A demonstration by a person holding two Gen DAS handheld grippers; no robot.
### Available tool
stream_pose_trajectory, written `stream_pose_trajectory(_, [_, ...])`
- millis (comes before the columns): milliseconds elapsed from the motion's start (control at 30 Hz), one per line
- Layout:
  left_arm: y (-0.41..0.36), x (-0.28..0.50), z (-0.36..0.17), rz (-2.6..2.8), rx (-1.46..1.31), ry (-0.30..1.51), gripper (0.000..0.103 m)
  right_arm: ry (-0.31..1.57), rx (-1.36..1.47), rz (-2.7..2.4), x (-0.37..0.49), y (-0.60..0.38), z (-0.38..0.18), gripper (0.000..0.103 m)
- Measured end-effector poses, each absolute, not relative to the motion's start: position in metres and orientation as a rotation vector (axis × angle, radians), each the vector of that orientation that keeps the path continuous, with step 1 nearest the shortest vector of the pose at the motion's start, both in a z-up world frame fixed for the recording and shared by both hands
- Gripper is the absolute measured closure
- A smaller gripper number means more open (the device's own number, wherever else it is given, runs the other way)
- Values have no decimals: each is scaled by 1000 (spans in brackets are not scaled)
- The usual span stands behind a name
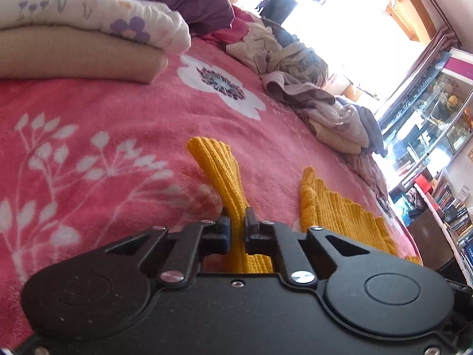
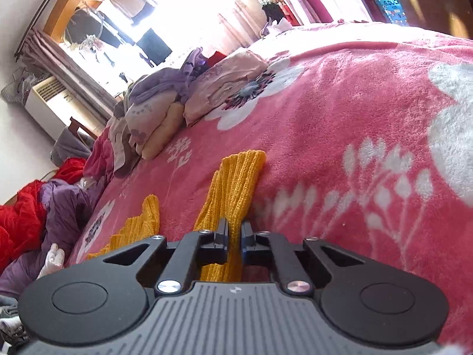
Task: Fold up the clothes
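The left gripper [image 1: 237,222] has its jaws clamped on a ribbed strip of the yellow knit garment [image 1: 220,174], which runs from the pads toward 11 o'clock across the pink floral blanket [image 1: 88,124]. More of the knit lies at 3 o'clock of the jaws. A folded beige and floral stack [image 1: 82,35] sits at 10 o'clock, a crumpled clothes heap [image 1: 310,88] at 1 o'clock.

The right gripper [image 2: 235,233] is likewise pinched tight on the yellow knit garment [image 2: 236,183], the strip leading toward 12 o'clock over the pink floral blanket [image 2: 354,112]. Folded clothes [image 2: 189,100] lie at 11 o'clock.
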State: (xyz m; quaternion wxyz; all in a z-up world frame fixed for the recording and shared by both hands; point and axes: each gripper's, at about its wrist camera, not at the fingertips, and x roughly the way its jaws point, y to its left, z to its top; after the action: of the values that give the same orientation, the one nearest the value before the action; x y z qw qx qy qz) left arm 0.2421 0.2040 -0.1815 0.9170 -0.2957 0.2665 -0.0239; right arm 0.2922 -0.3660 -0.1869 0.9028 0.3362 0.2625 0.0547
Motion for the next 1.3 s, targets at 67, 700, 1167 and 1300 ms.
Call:
stream_pose_trajectory(67, [212,226,-169,-29,-620,490,97,512,709,81,280,-372,-181,94])
stream_pose_trajectory(700, [252,142,-144,190,-615,401,97,310,877,-95,144,-445,-185,94])
stream_pose_trajectory(1167, [230,129,-141,358,-330,385,60,410,527,-381,132,-444,-170,69])
stream_pose_trajectory(1300, [186,132,-139,166,-310,439,60,416,323,-154,139,-380,-148,69])
